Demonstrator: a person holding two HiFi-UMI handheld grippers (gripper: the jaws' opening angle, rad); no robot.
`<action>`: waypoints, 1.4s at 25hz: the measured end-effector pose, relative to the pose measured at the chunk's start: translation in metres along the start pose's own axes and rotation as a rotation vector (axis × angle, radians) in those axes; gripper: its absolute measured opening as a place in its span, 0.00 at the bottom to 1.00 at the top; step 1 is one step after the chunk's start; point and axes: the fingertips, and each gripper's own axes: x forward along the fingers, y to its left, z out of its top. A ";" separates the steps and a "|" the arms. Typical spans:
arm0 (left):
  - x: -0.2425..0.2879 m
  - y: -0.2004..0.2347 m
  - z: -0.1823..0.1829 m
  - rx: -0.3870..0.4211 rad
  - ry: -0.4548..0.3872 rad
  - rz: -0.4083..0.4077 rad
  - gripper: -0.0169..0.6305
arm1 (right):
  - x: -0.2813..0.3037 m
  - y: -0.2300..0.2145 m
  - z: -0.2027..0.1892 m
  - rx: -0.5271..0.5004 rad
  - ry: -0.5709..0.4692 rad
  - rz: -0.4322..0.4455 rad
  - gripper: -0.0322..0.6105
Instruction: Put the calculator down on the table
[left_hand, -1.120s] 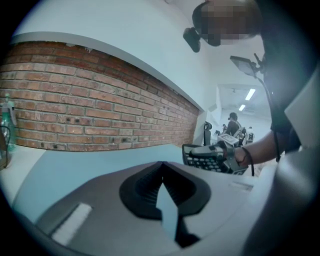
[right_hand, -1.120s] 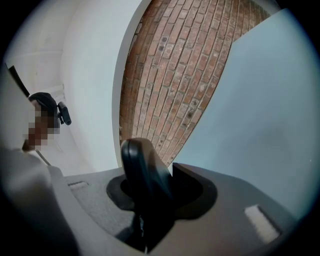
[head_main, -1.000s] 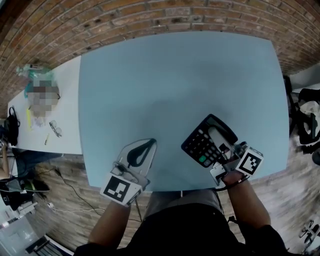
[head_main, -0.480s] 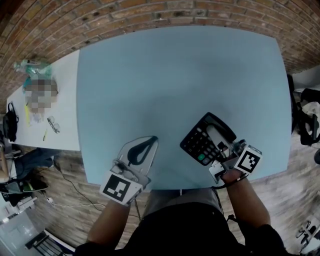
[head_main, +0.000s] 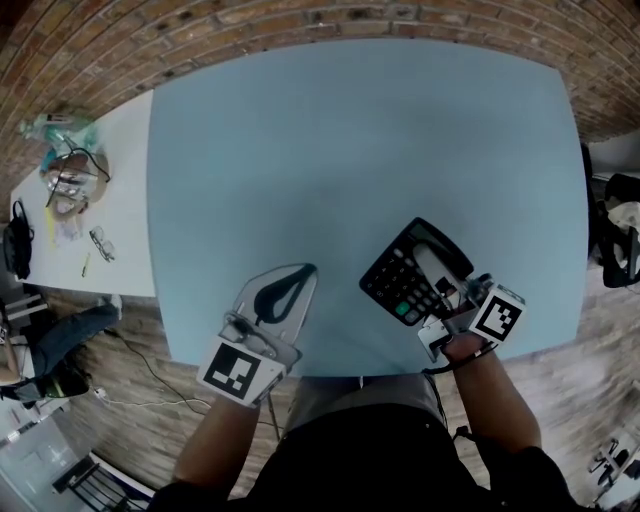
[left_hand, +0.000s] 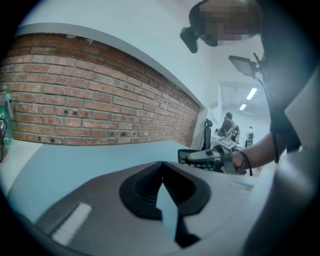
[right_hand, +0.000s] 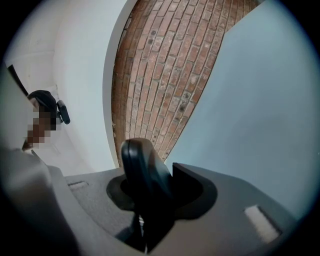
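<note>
The black calculator (head_main: 400, 285), with a green key near its lower corner, hangs over the front right part of the light blue table (head_main: 350, 150). My right gripper (head_main: 432, 265) is shut on it from the near side, one pale finger lying across its face. In the right gripper view the calculator's dark edge (right_hand: 142, 170) stands between the jaws. My left gripper (head_main: 278, 298) hovers over the table's front edge, shut and empty; its tips (left_hand: 161, 170) meet. From the left gripper view the calculator (left_hand: 196, 156) looks about level, a little above the table top.
A brick wall (head_main: 300, 20) runs behind the table. A white side table (head_main: 110, 200) at the left carries small clutter and glasses. A dark chair with bags (head_main: 615, 240) stands off the table's right edge. My body is against the front edge.
The right gripper has sunk slightly toward the table with the calculator still held. The left gripper has stayed where it was.
</note>
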 end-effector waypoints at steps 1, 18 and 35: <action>0.000 0.001 -0.003 0.017 0.004 -0.002 0.03 | 0.000 -0.002 0.001 -0.005 0.001 -0.003 0.25; 0.007 0.002 -0.011 -0.053 0.029 0.006 0.03 | 0.002 -0.022 -0.003 0.021 0.018 -0.026 0.25; 0.015 -0.002 -0.026 -0.091 0.045 -0.007 0.03 | 0.007 -0.045 -0.011 0.014 0.034 -0.047 0.25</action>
